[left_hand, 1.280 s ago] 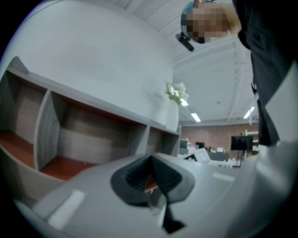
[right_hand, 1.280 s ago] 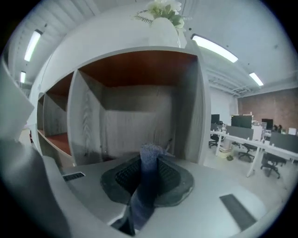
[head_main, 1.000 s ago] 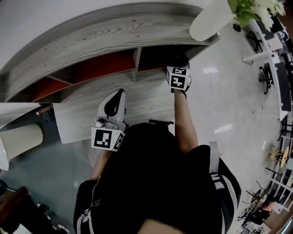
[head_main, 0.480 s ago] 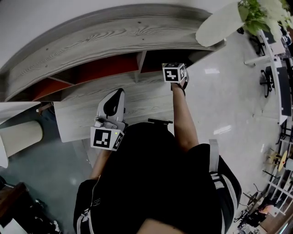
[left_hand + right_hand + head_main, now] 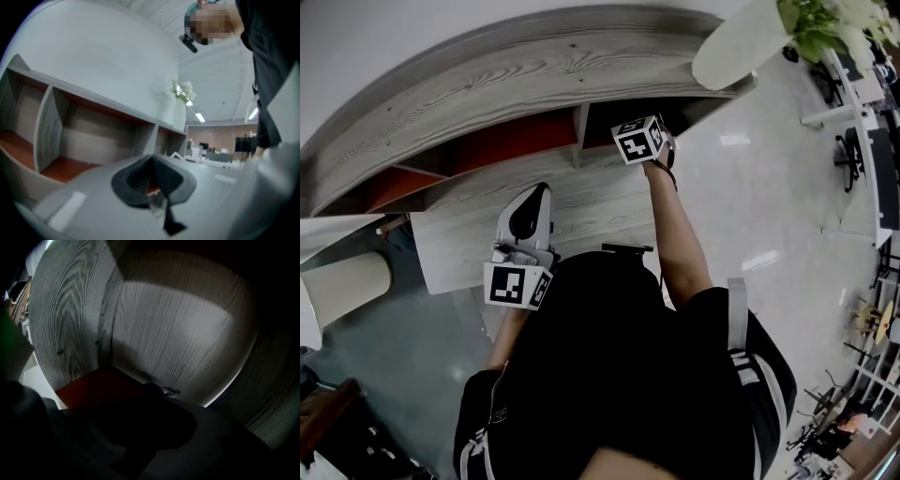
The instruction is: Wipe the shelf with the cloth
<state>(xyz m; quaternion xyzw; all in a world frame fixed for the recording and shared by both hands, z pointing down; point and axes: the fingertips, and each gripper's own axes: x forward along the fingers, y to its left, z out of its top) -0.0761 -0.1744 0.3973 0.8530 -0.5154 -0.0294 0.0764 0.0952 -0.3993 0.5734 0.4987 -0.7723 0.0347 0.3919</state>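
Observation:
The curved grey wooden shelf (image 5: 525, 80) has red-floored compartments (image 5: 511, 141) under its top board. My right gripper reaches into the right compartment; only its marker cube (image 5: 639, 139) and the forearm show in the head view. In the right gripper view the jaws (image 5: 152, 392) are a dark mass over the red floor (image 5: 101, 385), facing the wood back wall (image 5: 178, 333). I cannot make out a cloth. My left gripper (image 5: 540, 192) hovers over the lower board (image 5: 600, 202), pointing at the shelf, with its jaws together and nothing clearly between them.
A cream vase (image 5: 736, 47) with a green plant stands on the shelf's right end. A cream cylinder (image 5: 342, 286) sits low at the left. Glossy floor (image 5: 769, 216) lies to the right, with office furniture beyond it. A wood divider (image 5: 70, 319) bounds the compartment's left side.
The right gripper has shifted left and deeper under the shelf top, and its marker cube has turned. The left gripper has stayed where it was.

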